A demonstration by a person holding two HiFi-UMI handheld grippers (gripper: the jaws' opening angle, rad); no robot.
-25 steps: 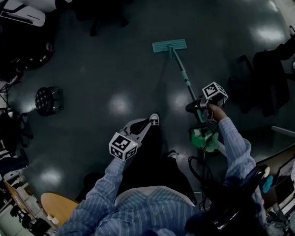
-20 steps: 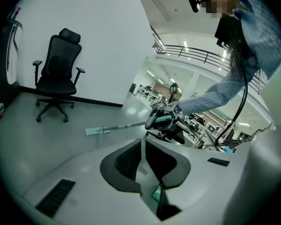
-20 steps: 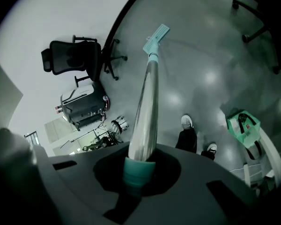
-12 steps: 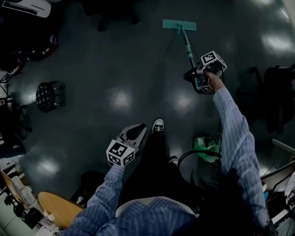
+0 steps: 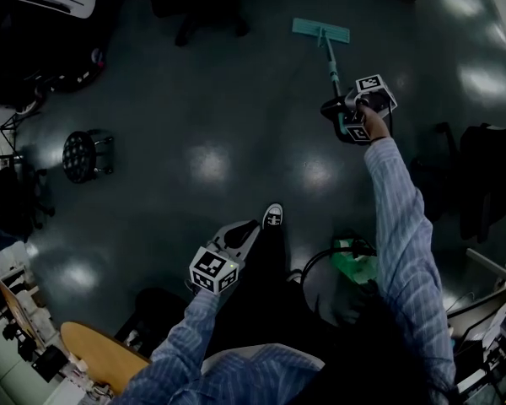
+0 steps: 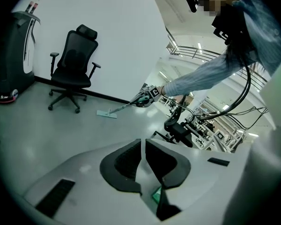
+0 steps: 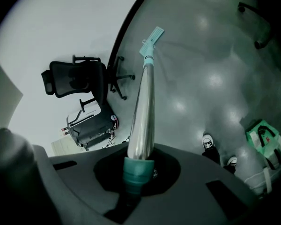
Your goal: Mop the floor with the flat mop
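Note:
The flat mop's teal head (image 5: 320,30) lies flat on the dark grey floor far ahead, and its metal pole (image 5: 331,64) slopes back to my right gripper (image 5: 344,118). That gripper is shut on the teal handle end (image 7: 133,175), with the shiny pole (image 7: 144,107) running out to the mop head (image 7: 151,38). My left gripper (image 5: 243,233) hangs low near my shoe, jaws shut with nothing between them (image 6: 143,161). From the left gripper view the mop head (image 6: 106,114) rests on the floor near the wall.
A black office chair (image 6: 71,69) stands by the white wall near a dark floor machine (image 6: 11,55). A round black stool (image 5: 83,154) sits at left. A green bag (image 5: 352,267) and black cables lie by my right side. More chairs (image 5: 489,175) crowd the right.
My right arm has stretched forward, pushing the mop head farther away across the floor. The left gripper has stayed near my leg.

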